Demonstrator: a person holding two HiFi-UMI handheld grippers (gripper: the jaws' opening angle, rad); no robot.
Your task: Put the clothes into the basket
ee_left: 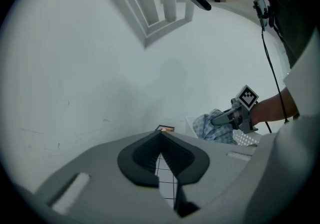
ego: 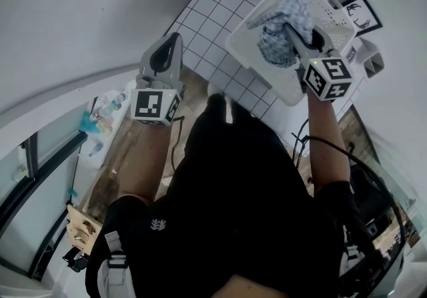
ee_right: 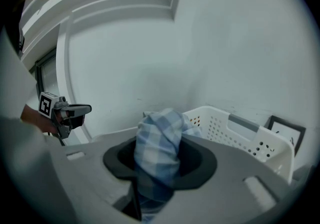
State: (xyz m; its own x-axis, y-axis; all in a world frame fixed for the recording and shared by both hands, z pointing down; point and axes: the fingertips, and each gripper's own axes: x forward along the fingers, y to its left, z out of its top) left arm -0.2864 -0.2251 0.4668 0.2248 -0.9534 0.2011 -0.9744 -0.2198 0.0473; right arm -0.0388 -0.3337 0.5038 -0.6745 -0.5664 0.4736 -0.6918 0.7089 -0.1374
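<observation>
— From the head view, where are your two grippers?

— My left gripper (ego: pixel 173 40) is up at 11 o'clock, over the near edge of the tiled worktop (ego: pixel 213 17). My right gripper (ego: pixel 297 29) is at 1 o'clock, over the open top of the white basket (ego: pixel 250 43). It carries the checked cloth (ego: pixel 277 33), which is bunched up. I cannot tell whether the cloth touches the basket's bottom.

— And from the left gripper view?

— My left gripper's (ee_left: pixel 160 135) jaws are clenched tip to tip, with nothing in them. Only worktop (ee_left: pixel 166 178) tiles show through the gap behind the tips. At 3 o'clock I see the right gripper (ee_left: pixel 220 118) with the cloth (ee_left: pixel 210 128) hanging at the basket (ee_left: pixel 245 139).

— The right gripper view?

— My right gripper's (ee_right: pixel 160 135) jaws are grasping the cloth (ee_right: pixel 157 143), which stands up between them in a blue and white bundle. The basket (ee_right: pixel 240 138) lies just beyond, from 1 to 3 o'clock. The left gripper (ee_right: pixel 82 109) is off at 9 o'clock, well apart.
</observation>
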